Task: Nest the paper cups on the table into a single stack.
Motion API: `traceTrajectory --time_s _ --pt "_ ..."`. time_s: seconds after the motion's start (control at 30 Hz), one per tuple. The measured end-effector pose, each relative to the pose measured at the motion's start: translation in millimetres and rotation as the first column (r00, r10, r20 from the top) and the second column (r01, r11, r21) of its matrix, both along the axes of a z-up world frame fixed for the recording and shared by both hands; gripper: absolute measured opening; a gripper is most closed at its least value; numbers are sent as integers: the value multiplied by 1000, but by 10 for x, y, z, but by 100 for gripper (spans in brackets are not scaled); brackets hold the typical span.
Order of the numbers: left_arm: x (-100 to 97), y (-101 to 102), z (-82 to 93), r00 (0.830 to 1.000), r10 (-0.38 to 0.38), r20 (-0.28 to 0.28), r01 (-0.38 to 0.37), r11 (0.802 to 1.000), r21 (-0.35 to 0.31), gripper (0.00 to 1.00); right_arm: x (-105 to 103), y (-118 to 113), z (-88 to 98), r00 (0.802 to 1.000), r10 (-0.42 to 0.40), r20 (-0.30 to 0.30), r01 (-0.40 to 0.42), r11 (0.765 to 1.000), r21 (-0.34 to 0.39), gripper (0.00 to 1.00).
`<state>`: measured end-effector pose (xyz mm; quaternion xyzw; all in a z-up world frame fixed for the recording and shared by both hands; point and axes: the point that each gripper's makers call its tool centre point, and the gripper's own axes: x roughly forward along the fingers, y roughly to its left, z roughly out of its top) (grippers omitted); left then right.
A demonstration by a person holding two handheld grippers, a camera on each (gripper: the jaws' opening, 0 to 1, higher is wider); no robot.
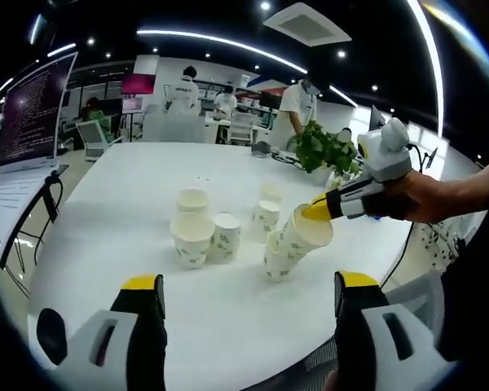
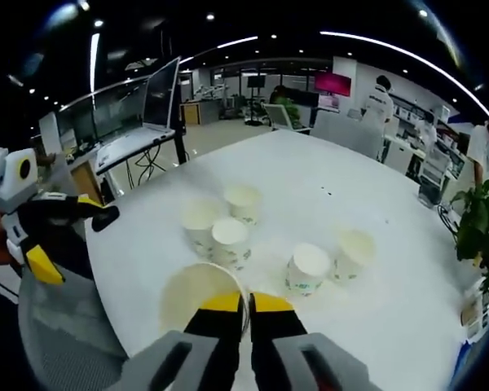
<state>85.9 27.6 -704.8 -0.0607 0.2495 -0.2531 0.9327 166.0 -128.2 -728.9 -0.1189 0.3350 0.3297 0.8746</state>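
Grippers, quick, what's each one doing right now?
Left gripper: open, fingers spread wide, holding nothing.
Right gripper: shut on the rim of a tilted paper cup.

The scene is lit from above by ceiling spots (image 1: 265, 6) and long light strips (image 1: 220, 39), which are bent into arcs by the fisheye lens. The white table (image 1: 130, 212) is rendered very bright, nearly washed out, so the pale cups (image 1: 194, 236) are poorly separated from it and only faint, soft shadows are seen beside them. Away from the table, the room is darker and straight lines are curved toward the edges. In the right gripper view the table (image 2: 310, 179) is glared over, and the cup (image 2: 197, 293) nearest the lens is blurred. A monitor (image 1: 33, 110) left of the table glows purple.
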Motion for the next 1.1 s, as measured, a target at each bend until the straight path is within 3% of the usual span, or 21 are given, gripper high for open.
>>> traceTrajectory --time_s 0.67,0.93,1.1 --pt "-49 5 4 1000 15 -7 -15 1000 3 84 44 41 -162 1000 7 -28 -7 1000 -14 0" --pt "-62 12 -25 1000 14 -13 -14 1000 4 84 107 -30 -136 999 -26 -26 26 1000 1 8" --pt "-55 32 -35 1000 15 -14 -15 1000 4 84 212 -119 -99 998 -60 -2 60 998 0 20"
